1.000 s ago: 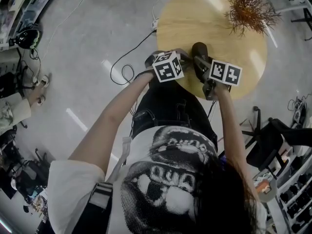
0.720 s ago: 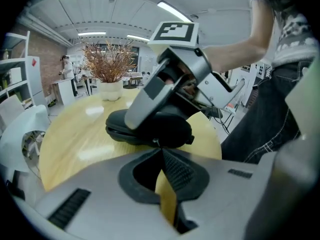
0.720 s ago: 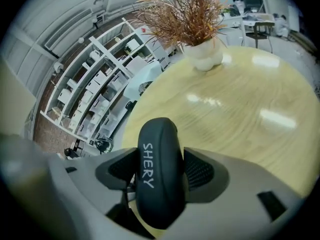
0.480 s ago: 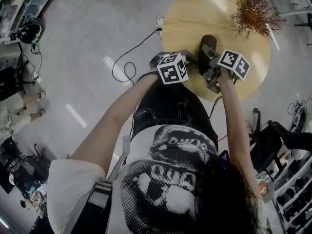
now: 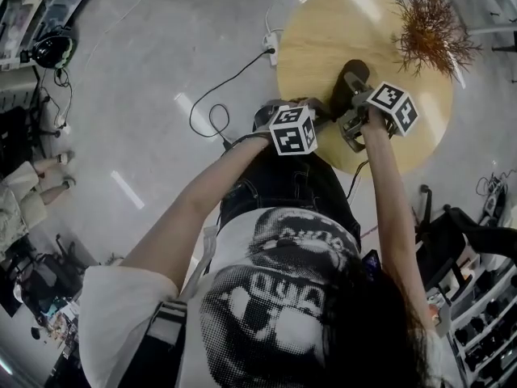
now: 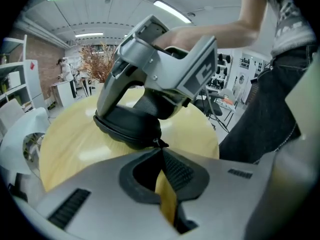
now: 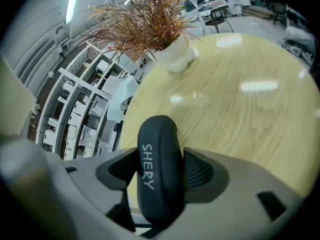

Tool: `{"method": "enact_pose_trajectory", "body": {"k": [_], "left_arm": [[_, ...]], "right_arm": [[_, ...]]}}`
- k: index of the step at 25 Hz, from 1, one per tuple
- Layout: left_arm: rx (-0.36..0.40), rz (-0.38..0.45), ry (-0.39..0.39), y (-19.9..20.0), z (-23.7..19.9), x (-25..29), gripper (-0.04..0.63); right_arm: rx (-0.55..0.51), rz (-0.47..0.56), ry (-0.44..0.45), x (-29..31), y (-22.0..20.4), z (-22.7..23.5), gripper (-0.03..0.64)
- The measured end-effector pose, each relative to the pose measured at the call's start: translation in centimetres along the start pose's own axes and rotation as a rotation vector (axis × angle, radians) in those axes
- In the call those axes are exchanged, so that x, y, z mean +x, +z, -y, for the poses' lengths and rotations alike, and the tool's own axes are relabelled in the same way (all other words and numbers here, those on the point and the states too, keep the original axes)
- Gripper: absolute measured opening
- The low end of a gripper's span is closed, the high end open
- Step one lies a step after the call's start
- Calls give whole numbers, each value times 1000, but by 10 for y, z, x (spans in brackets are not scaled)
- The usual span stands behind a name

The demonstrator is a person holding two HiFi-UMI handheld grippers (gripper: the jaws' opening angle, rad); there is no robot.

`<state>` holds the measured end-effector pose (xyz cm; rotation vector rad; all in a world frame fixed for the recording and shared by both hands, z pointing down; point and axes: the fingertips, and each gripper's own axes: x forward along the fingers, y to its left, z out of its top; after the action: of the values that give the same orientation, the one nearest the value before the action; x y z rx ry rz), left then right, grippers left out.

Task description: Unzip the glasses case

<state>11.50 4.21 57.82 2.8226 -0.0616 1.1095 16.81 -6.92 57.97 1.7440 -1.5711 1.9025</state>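
Right gripper view: right claw point(image 7: 160, 173) clamps the glasses case point(image 7: 156, 134), lower end hidden; left claw point(image 6: 161, 153) pinches zip pull point(image 6: 160, 143).

Black glasses case point(image 7: 157, 174), pale wood-grain table point(image 7: 250, 119)

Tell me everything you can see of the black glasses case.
The glasses case is a black oval hard shell with white SHERY lettering and a zipper seam round its edge. The right gripper clamps its sides, holding it over the wooden table. The left gripper, jaws shut, pinches the zipper pull at one end.
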Motion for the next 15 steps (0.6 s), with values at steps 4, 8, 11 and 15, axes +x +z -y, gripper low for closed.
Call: {"method": "enact_pose_trajectory", "body": {"k": [4,8,11,15], "left_arm": [[-2,34,63,-8,-12,-2,12],[-131,121,60,-5,-22,-12,14],[-87,112,55,1,-25,-13,12],[-21,93,48,6,-32,-8,12]], "right_arm": [[21,-5,11,4,2,-4,290],[49,2,34,3,9,-11,290],[104,24,13,4,14,-10,290],[187,69,-42,4,24,-2,288]]}}
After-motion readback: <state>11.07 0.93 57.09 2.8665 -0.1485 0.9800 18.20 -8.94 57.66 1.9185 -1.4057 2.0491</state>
